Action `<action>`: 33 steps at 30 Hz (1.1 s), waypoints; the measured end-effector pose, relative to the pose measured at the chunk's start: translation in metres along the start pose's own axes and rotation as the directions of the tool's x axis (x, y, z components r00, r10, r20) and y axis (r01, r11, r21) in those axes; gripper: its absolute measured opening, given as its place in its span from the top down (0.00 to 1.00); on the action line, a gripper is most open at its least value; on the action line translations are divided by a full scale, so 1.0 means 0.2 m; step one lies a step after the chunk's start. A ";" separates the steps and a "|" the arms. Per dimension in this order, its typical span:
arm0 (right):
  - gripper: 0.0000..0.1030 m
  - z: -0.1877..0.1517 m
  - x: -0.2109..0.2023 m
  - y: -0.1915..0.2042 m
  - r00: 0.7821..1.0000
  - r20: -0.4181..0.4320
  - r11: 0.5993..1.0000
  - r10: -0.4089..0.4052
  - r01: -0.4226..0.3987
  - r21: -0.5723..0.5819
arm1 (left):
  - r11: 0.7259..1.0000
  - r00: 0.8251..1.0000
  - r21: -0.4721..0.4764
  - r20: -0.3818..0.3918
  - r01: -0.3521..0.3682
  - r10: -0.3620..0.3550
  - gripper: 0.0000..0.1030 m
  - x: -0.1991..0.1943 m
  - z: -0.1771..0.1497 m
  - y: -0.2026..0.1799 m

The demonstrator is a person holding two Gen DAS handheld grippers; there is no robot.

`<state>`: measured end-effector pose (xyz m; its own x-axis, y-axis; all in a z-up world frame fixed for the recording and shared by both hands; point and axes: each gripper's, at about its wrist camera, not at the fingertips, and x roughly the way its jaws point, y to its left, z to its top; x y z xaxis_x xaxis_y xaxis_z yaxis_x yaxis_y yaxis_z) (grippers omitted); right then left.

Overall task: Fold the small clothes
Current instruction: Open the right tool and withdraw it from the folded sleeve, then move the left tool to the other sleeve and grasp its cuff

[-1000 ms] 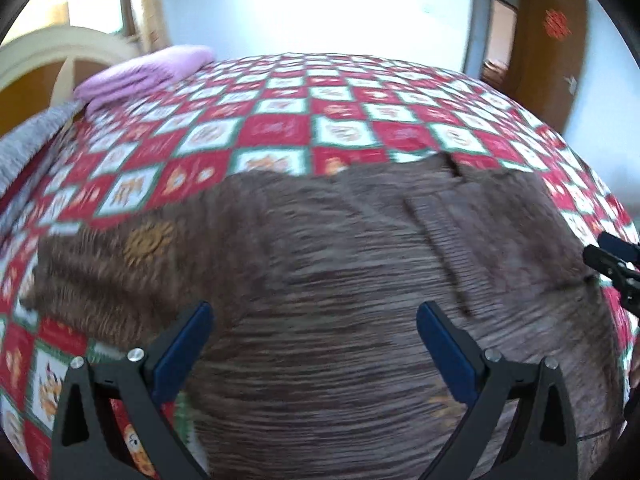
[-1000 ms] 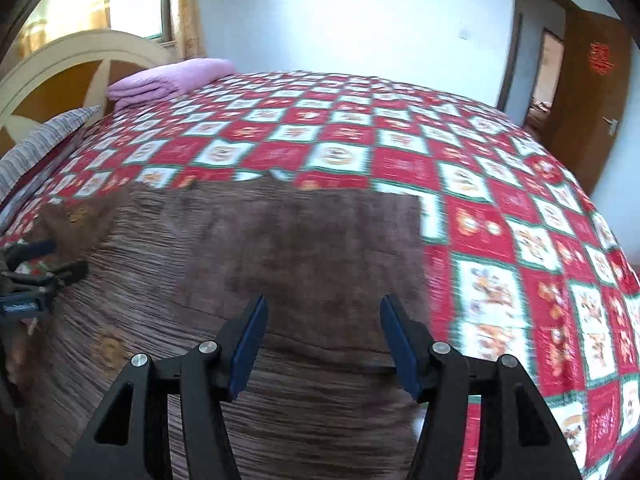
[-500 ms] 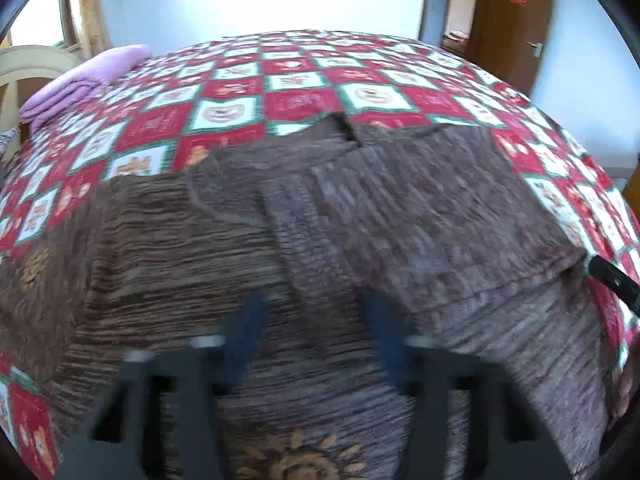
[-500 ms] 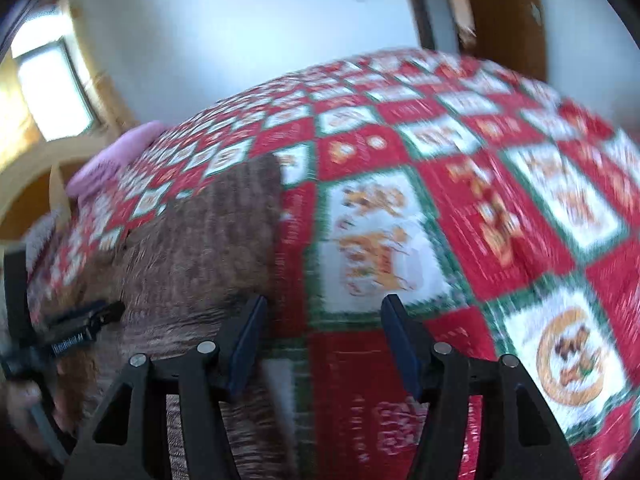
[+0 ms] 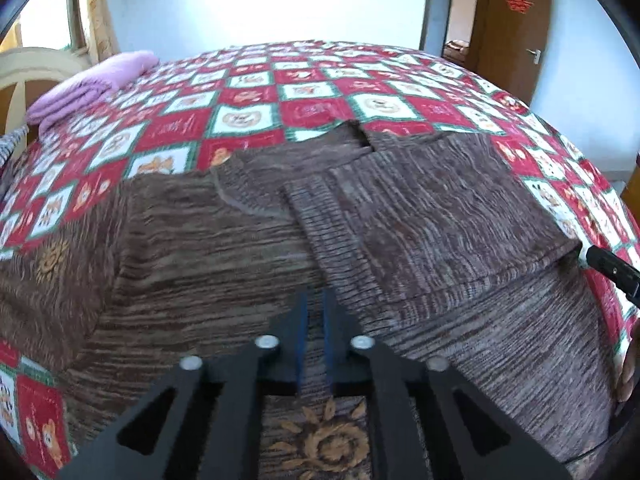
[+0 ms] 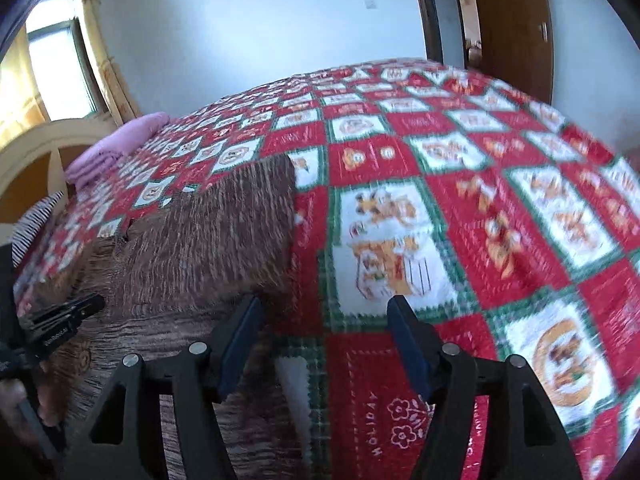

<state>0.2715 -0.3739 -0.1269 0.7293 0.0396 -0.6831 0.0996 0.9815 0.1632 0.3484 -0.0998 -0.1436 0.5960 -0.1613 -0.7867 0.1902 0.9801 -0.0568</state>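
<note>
A brown striped knit sweater [image 5: 224,256] lies flat on the bed, its right side folded in over the body [image 5: 432,216]. A sunflower motif [image 5: 320,444] shows near its lower hem. My left gripper [image 5: 314,320] is shut over the middle of the sweater; whether cloth is pinched I cannot tell. My right gripper [image 6: 326,344] is open at the sweater's right edge [image 6: 224,240], its left finger [image 6: 240,336] over the knit and its right finger over the bedspread. The right gripper's tip also shows in the left wrist view [image 5: 608,268].
The bed has a red, white and green checked bedspread [image 6: 460,208]. A folded pink blanket [image 5: 92,84] lies at the far left by the headboard [image 5: 36,68]. A wooden door [image 5: 512,28] stands at the far right.
My left gripper has closed from wide open to shut and moved right over the sweater's middle. My right gripper has swung right to the sweater's right edge, still open.
</note>
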 end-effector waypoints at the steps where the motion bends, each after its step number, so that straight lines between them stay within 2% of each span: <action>1: 0.35 0.03 -0.01 0.06 1.000 0.001 0.999 0.017 -0.017 -0.032 | 1.000 1.000 -0.011 0.006 0.003 -0.003 0.65 -0.02 0.01 0.02; 2: 0.35 0.06 -0.01 0.11 0.999 -0.008 0.997 0.037 -0.038 -0.067 | 1.000 1.000 -0.020 0.020 -0.003 0.004 0.54 -0.05 0.01 0.04; 3: 0.35 0.09 0.01 0.19 0.998 -0.038 0.991 0.055 -0.059 -0.116 | 0.999 0.999 -0.028 0.039 -0.018 0.020 0.36 -0.09 0.01 0.07; 4: 0.35 0.11 0.03 0.26 0.996 -0.061 0.985 0.073 -0.081 -0.152 | 0.998 0.997 -0.038 0.069 -0.040 0.043 0.29 -0.14 0.01 0.12; 6: 0.35 0.13 0.07 0.42 0.992 -0.076 0.965 0.103 -0.118 -0.235 | 0.997 0.993 -0.046 0.100 -0.062 0.066 0.28 -0.21 0.00 0.20; 9: 0.35 0.12 0.20 0.61 0.985 -0.142 0.939 0.097 -0.138 -0.314 | 0.988 0.982 -0.073 0.115 -0.139 0.147 0.19 -0.30 -0.04 0.38; 12: 0.35 0.10 0.37 0.70 0.964 -0.245 0.947 0.101 -0.169 -0.273 | 0.968 0.968 -0.117 0.097 -0.221 0.232 0.18 -0.34 -0.10 0.60; 14: 0.34 0.06 0.40 0.78 0.974 -0.219 0.939 0.058 -0.128 -0.319 | 0.951 0.959 -0.165 0.062 -0.263 0.276 0.18 -0.35 -0.15 0.77; 17: 0.34 0.02 0.37 0.90 0.963 -0.245 0.913 0.110 -0.195 -0.358 | 0.918 0.942 -0.238 0.030 -0.318 0.334 0.18 -0.37 -0.23 1.00; 18: 0.34 0.00 0.35 0.94 0.963 -0.248 0.901 0.104 -0.196 -0.386 | 0.909 0.936 -0.251 0.030 -0.333 0.351 0.18 -0.38 -0.25 1.03; 20: 0.34 0.01 0.31 0.96 0.971 -0.218 0.901 0.099 -0.180 -0.395 | 0.880 0.915 -0.296 0.046 -0.371 0.401 0.18 -0.42 -0.30 1.15; 22: 0.34 0.03 0.28 0.98 0.975 -0.181 0.908 0.130 -0.190 -0.374 | 0.847 0.893 -0.349 0.056 -0.402 0.447 0.18 -0.46 -0.34 1.24; 24: 0.34 0.02 0.30 1.00 0.972 -0.194 0.907 0.134 -0.199 -0.372 | 0.833 0.896 -0.387 0.040 -0.395 0.443 0.15 -0.48 -0.37 1.32; 26: 0.34 -0.06 0.37 1.04 0.951 -0.272 0.891 0.149 -0.248 -0.380 | 0.821 0.898 -0.417 0.025 -0.389 0.439 0.14 -0.49 -0.39 1.39; 27: 0.34 -0.09 0.37 1.08 0.957 -0.249 0.875 0.150 -0.246 -0.417 | 0.816 0.900 -0.427 0.009 -0.390 0.435 0.14 -0.48 -0.40 1.41; 29: 0.34 -0.15 0.34 1.13 0.972 -0.201 0.846 0.122 -0.208 -0.491 | 0.806 0.917 -0.463 -0.040 -0.369 0.396 0.11 -0.47 -0.42 1.49; 33: 0.33 -0.14 0.35 1.10 0.966 -0.206 0.861 0.154 -0.233 -0.452 | 0.751 0.920 -0.554 -0.075 -0.360 0.385 0.11 -0.46 -0.43 1.57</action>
<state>0.3259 -0.1507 -0.1586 0.5804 0.2278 -0.7818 -0.3901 0.9205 -0.0214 0.2853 0.2339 -0.1417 0.5627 0.2378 -0.7917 -0.5038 0.8580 -0.1003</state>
